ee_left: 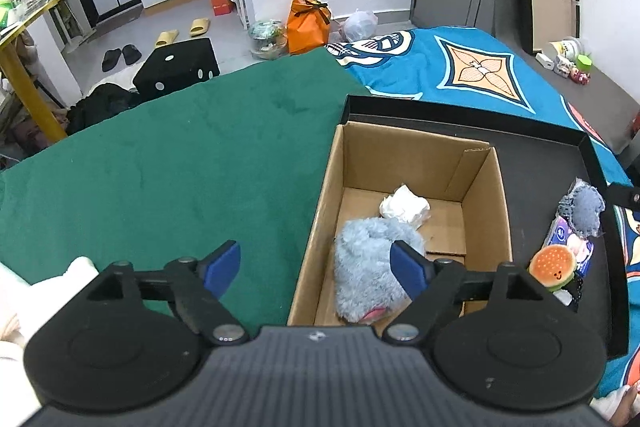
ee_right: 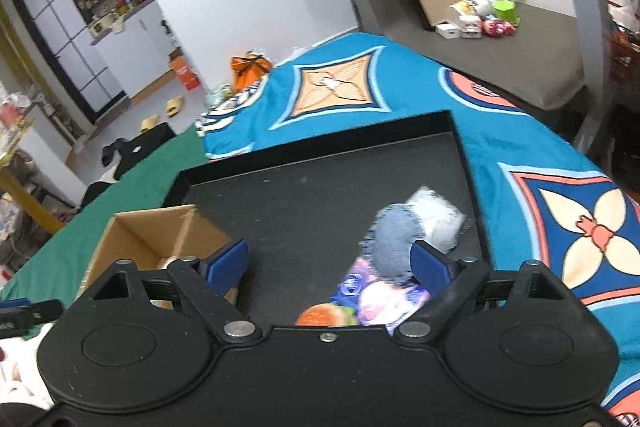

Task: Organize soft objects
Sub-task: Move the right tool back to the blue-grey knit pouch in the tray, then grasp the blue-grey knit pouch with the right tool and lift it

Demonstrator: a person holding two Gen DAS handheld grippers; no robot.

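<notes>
A fluffy light-blue plush [ee_left: 366, 267] lies inside the cardboard box [ee_left: 488, 227], with a crumpled white cloth [ee_left: 404, 206] behind it. My left gripper [ee_left: 316, 269] hangs open over the box's left wall, nothing between its blue pads. The box stands in a black tray [ee_right: 320, 195]. At the tray's right side lie a grey-blue knit pouf [ee_right: 394, 237], a pale grey soft piece [ee_right: 438, 217], a purple packet [ee_right: 384, 297] and an orange burger plush [ee_right: 324, 315]. My right gripper [ee_right: 330, 265] is open just above these, holding nothing.
The tray sits on a bed with a green blanket [ee_left: 180, 155] and a blue patterned cover [ee_right: 520, 155]. Small toys [ee_right: 492, 23] stand on a grey ledge behind. The floor holds slippers [ee_left: 182, 33], an orange bag [ee_left: 308, 23] and a black dice-like cube [ee_left: 178, 67].
</notes>
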